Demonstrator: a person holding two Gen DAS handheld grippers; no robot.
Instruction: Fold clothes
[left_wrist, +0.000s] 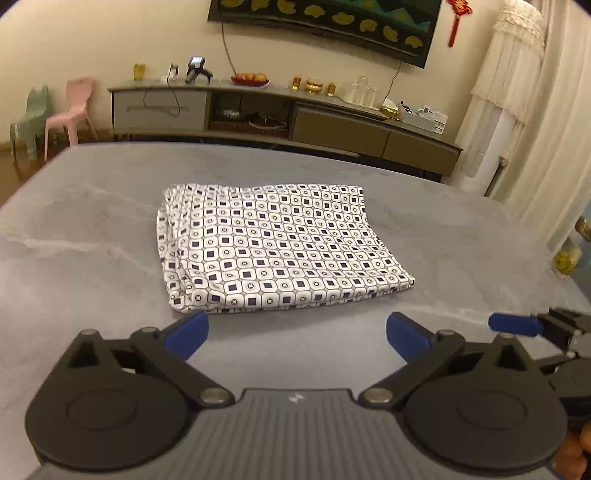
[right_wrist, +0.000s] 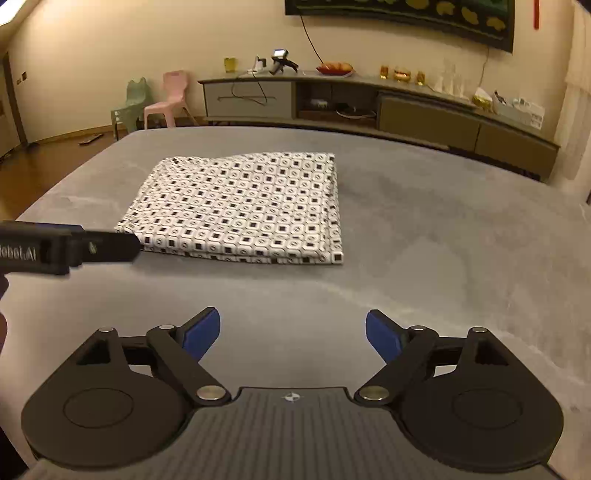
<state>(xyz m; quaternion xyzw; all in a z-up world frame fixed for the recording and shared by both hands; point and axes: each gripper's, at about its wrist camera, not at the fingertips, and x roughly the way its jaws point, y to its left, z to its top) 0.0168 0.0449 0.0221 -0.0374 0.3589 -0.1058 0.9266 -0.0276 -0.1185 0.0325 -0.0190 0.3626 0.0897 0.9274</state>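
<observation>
Just beyond left hand-held gripper (left_wrist: 297, 334), folded cloth (left_wrist: 280, 247)

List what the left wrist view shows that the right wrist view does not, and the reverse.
Only the left wrist view shows the white curtain, the red hanging ornament and the bunched left edge of the folded patterned cloth.

Only the right wrist view shows the wooden floor at left and the left tongs seen from the side, with lettering on the body.

Both show the cloth lying folded on the grey table, the long sideboard, the pink chair and green chair, and both tongs open, the left tongs and right tongs holding nothing.
</observation>
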